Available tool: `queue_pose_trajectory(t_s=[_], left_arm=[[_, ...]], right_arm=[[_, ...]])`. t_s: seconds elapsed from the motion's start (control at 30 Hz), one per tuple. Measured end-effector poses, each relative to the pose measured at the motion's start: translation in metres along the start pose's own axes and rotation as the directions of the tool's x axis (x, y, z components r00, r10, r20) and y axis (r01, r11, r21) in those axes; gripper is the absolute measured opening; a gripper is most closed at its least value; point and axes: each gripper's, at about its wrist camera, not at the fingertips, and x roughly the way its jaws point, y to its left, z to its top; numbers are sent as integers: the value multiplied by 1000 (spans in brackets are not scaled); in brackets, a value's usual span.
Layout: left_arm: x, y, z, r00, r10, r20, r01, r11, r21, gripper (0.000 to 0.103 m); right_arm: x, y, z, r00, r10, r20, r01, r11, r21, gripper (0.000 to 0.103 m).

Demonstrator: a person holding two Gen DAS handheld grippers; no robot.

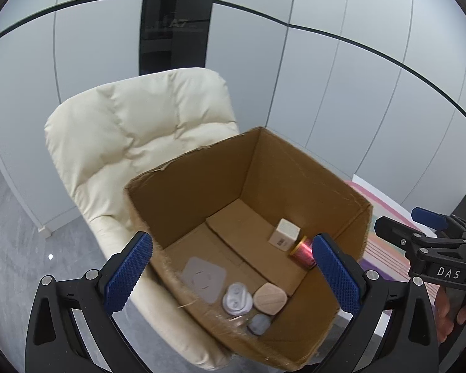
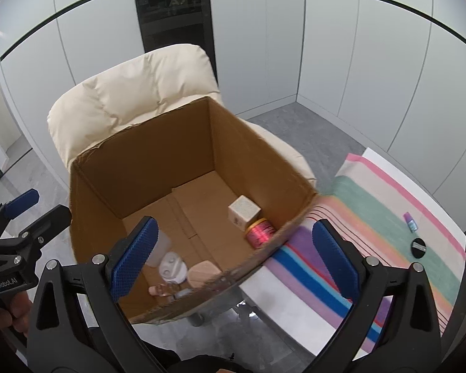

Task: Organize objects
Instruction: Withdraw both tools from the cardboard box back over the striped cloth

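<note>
An open cardboard box (image 1: 186,192) (image 2: 146,161) rests on a cream padded chair (image 1: 133,118) (image 2: 133,93). On its floor lie a white cube (image 1: 284,233) (image 2: 244,211), a pink thread spool (image 1: 303,251) (image 2: 261,231), a grey square pad (image 1: 205,279), a white rounded case (image 1: 236,301) (image 2: 171,265), a beige wooden piece (image 1: 269,298) (image 2: 203,273) and a small grey-blue item (image 1: 259,323). My left gripper (image 1: 231,237) (image 2: 38,208) hovers open over the box's near left side. My right gripper (image 2: 234,222) (image 1: 397,217) stands open and empty over the near right rim.
A striped cloth (image 2: 388,205) covers a white table (image 2: 295,317) right of the box. A small purple bottle (image 2: 410,221) and a black disc (image 2: 418,245) lie on it. White wall panels stand behind the chair, and grey floor (image 2: 320,130) surrounds it.
</note>
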Motion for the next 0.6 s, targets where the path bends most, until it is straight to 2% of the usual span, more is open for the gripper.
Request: queue_pose_trajectory(t_s=[0.6], left_arm=[[17, -65, 5, 997, -78, -8, 79, 994, 78, 103]], right_arm=[[-22, -63, -12, 998, -56, 15, 54, 995, 85, 101]])
